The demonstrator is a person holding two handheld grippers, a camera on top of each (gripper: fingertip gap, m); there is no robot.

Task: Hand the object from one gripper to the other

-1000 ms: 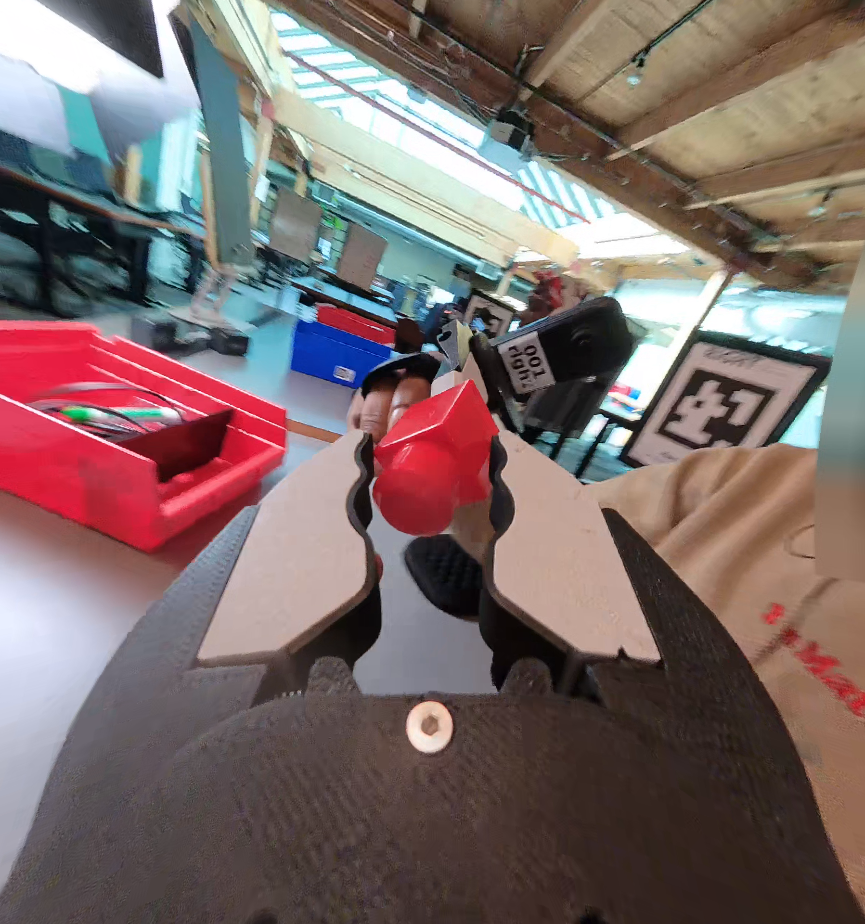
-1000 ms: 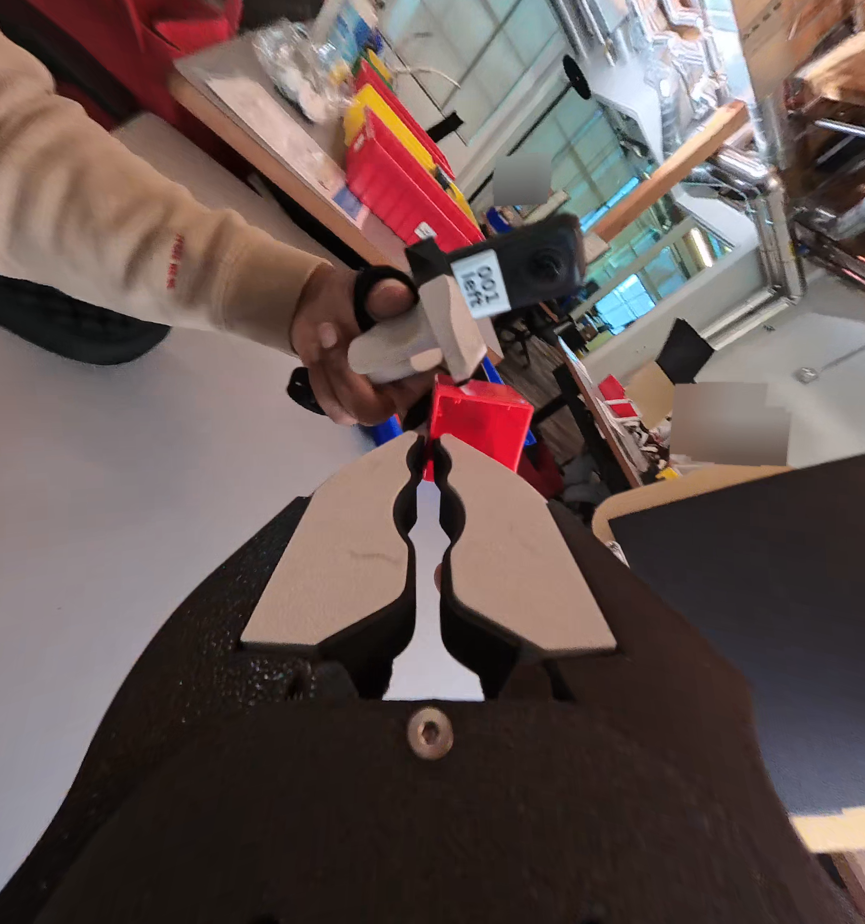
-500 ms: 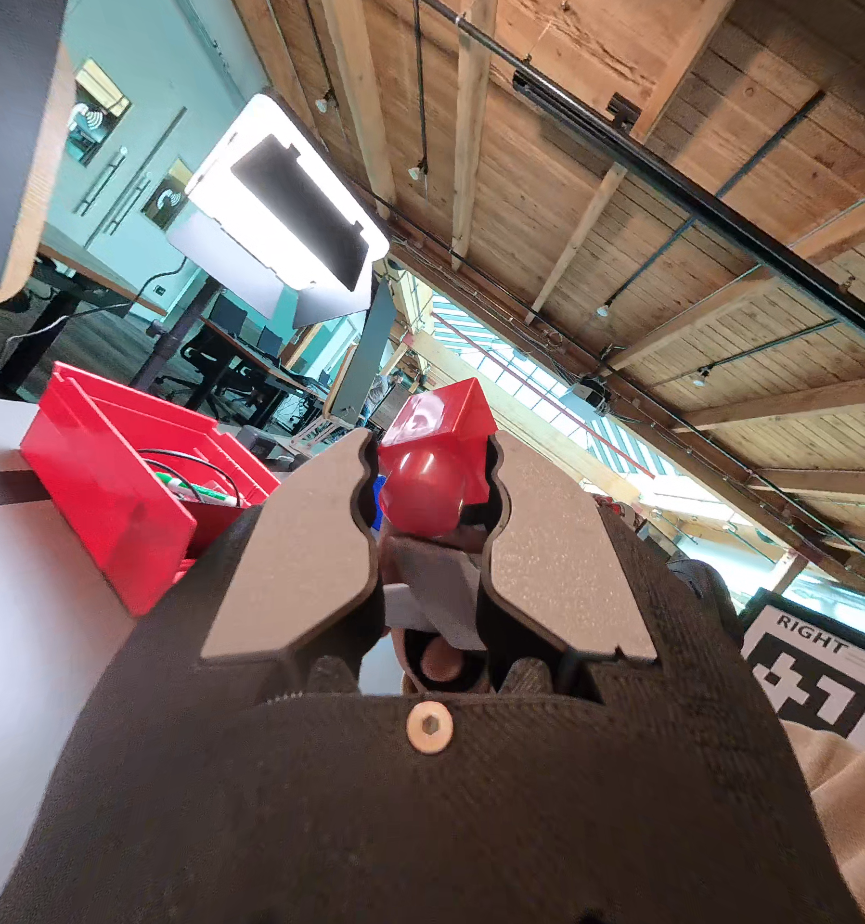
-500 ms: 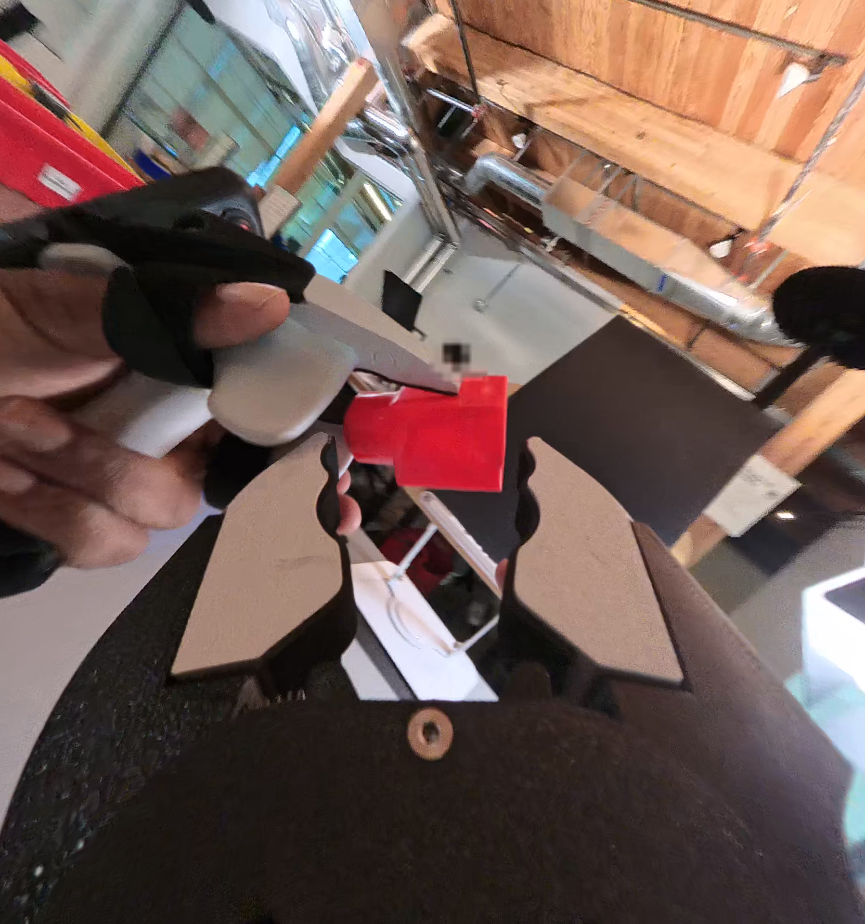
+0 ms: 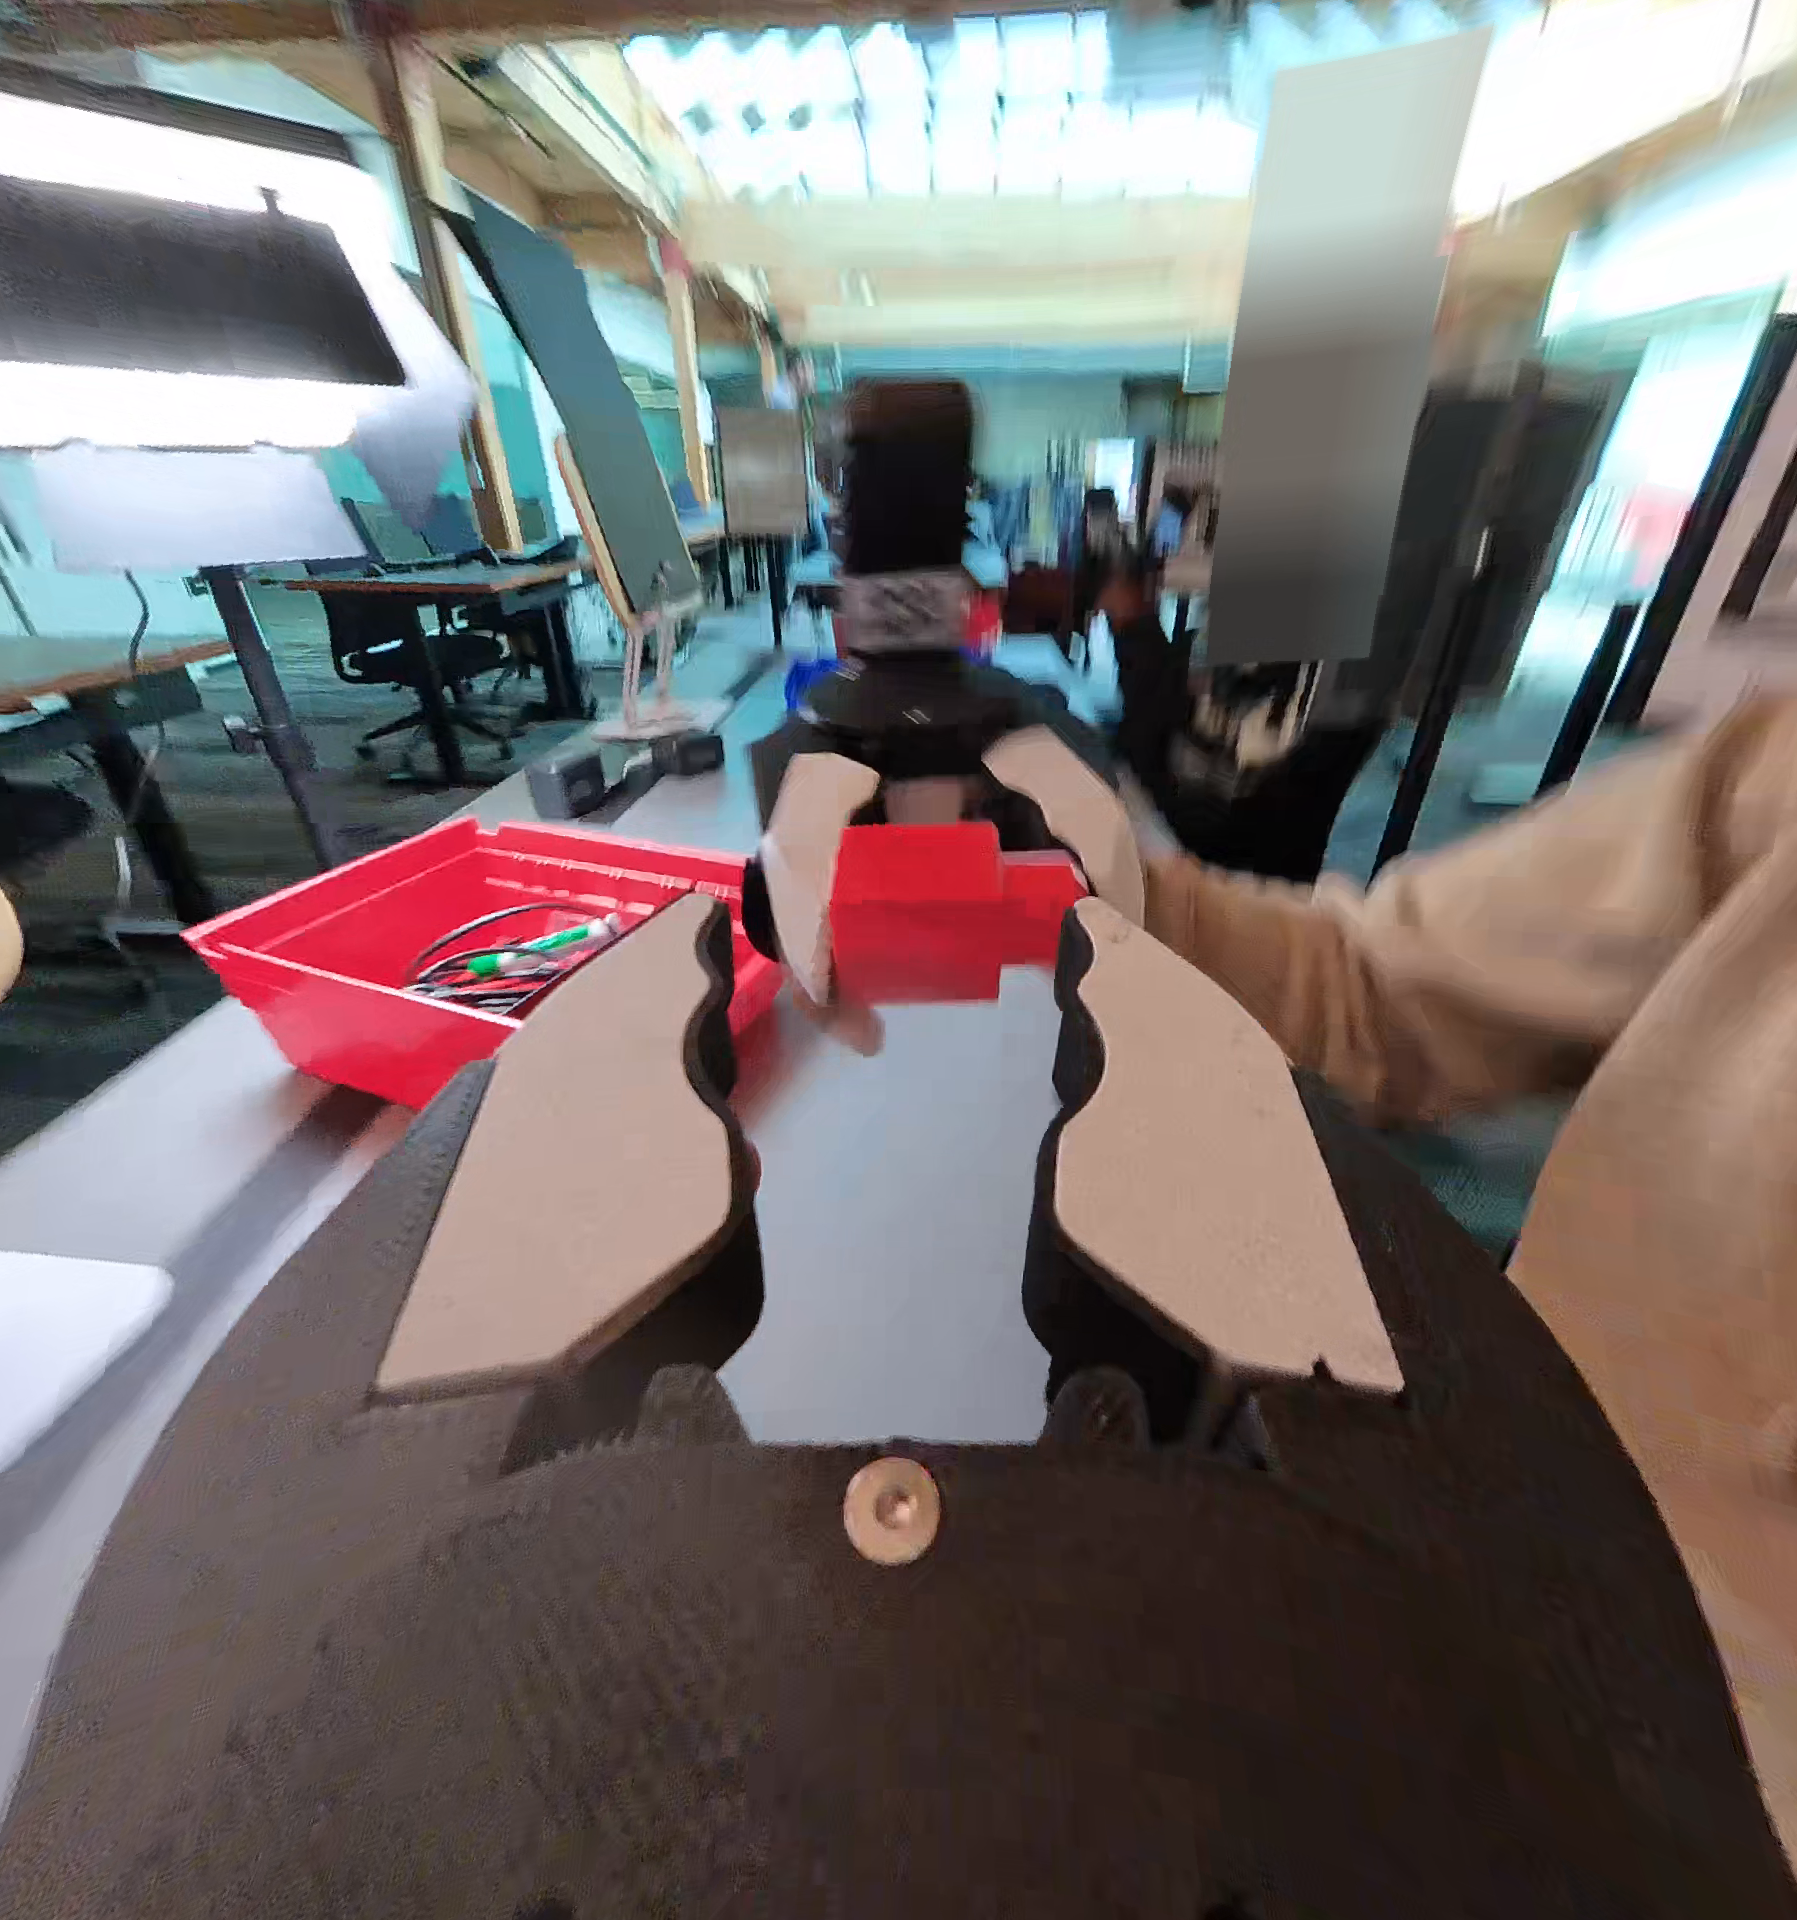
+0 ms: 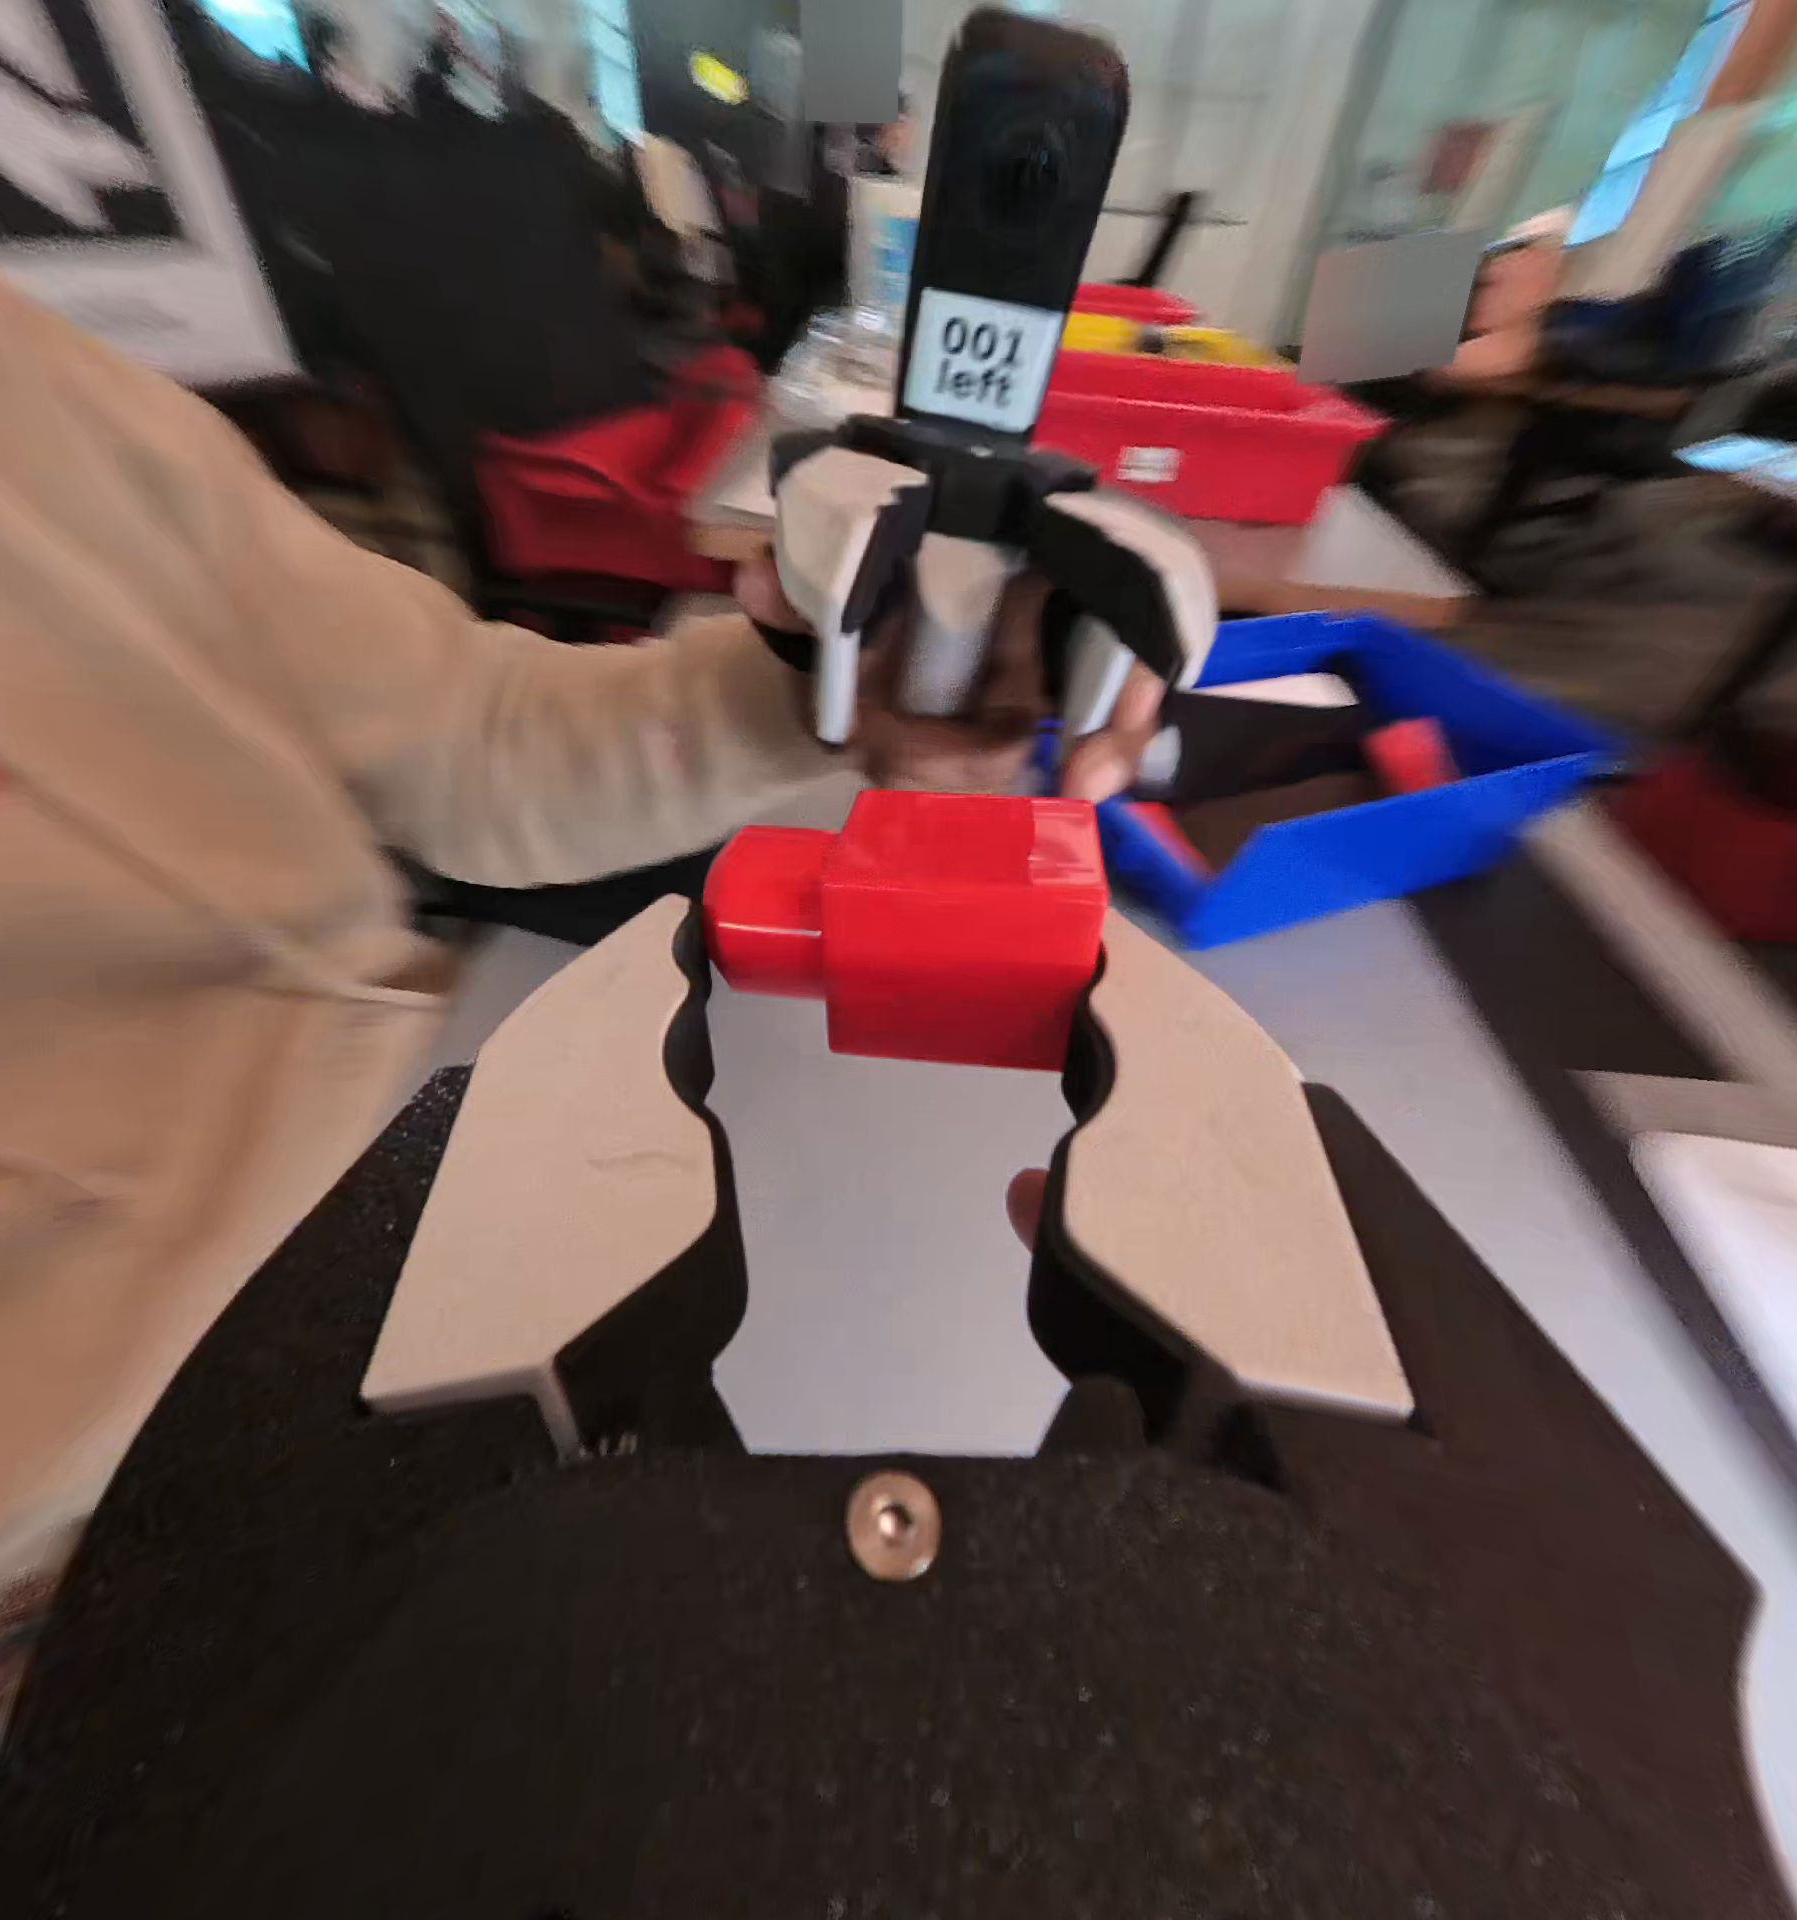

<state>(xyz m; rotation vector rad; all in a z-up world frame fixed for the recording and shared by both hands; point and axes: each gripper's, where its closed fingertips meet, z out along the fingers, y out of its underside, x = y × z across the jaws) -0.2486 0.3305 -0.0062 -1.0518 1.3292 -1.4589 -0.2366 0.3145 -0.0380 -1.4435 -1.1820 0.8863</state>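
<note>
while left gripper [image 5: 886, 940] gapes, blue bin [image 6: 1393, 790] shows rightward.

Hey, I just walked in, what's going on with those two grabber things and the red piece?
A person holds a gripper in each hand and is passing a red block between them above a grey table. The right gripper grips the block between its fingers. The left gripper is open with nothing between its fingers and sits a little way off, facing the right one. A red bin with cables lies on the table behind.
</note>
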